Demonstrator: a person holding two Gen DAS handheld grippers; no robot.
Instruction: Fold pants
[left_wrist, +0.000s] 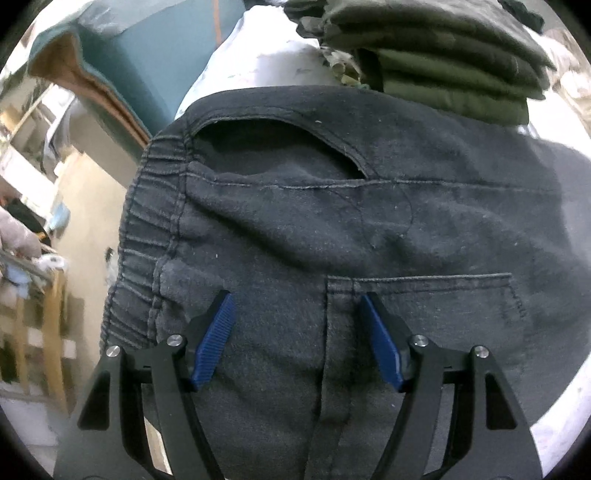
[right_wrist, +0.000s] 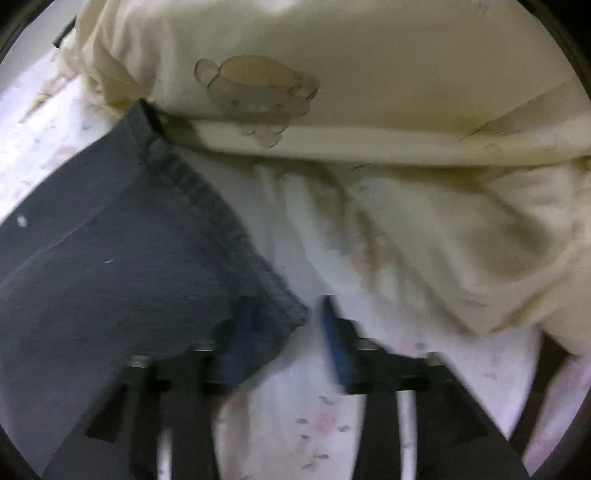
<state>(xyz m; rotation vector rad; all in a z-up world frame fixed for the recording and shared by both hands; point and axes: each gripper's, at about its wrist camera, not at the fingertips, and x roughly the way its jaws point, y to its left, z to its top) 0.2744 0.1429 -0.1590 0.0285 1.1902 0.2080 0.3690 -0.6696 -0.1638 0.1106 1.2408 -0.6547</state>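
Left wrist view: the dark grey pants fill the middle of the frame, lying flat on a pale sheet that shows at the lower right. Their ribbed elastic waistband runs down the left side, a side pocket gapes open at upper centre, and a stitched back pocket sits at centre right. The left gripper rises from the bottom edge with its jaws spread apart over the cloth; the blue pads stand to either side of a seam and pinch nothing. Above the pants, at the upper right, a stack of folded olive-green garments rests just behind them. A teal cushion or mattress edge lies at the upper left, with blurred furniture down the left side.

In the right wrist view, which is smeared by motion, a hemmed end of the pants comes in from the left and reaches to lower centre, lying on a white sheet printed with small pink flowers. The right gripper enters from the bottom with its jaws parted; the corner of the hem lies between the blue pads, which do not press on it. A cream quilt with a bear print is bunched across the top and right.
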